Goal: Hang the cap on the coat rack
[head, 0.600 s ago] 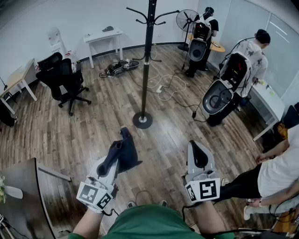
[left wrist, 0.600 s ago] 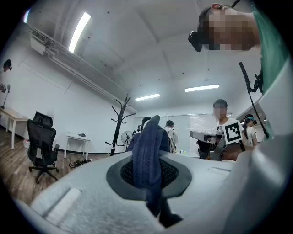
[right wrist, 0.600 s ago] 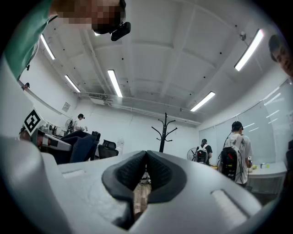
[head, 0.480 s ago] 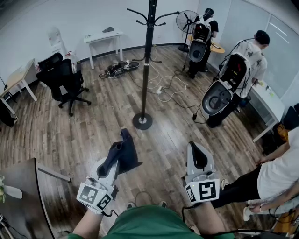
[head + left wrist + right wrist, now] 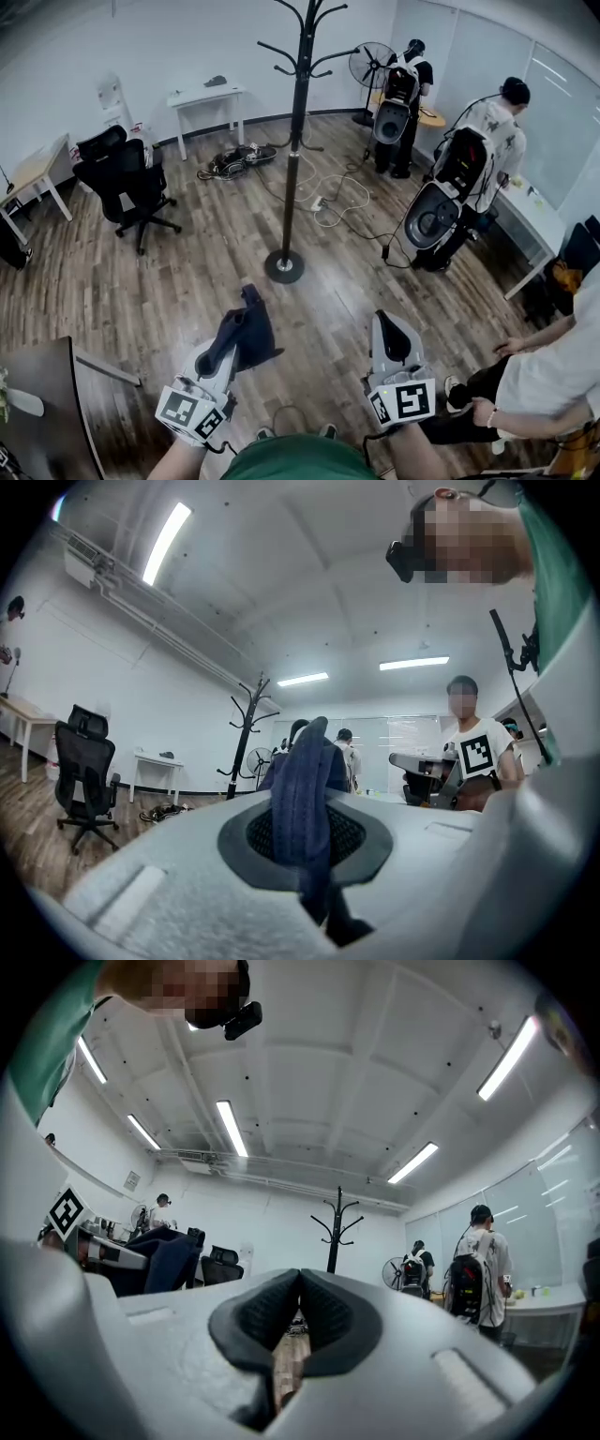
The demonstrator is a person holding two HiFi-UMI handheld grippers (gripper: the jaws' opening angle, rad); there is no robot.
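The left gripper is held level at the near left of the scene. Its jaws are closed fully on the dark blue cap. The fabric is clamped between the two pads, and the cap's bulk projects past the jaw tips on the far side, above the wooden floor.

The right gripper is at the near right, well apart from the cap. Its pads meet at the tips and nothing is between them.

The black coat rack stands upright farther off, ahead of both grippers and well apart from the cap. Its hooks are bare.
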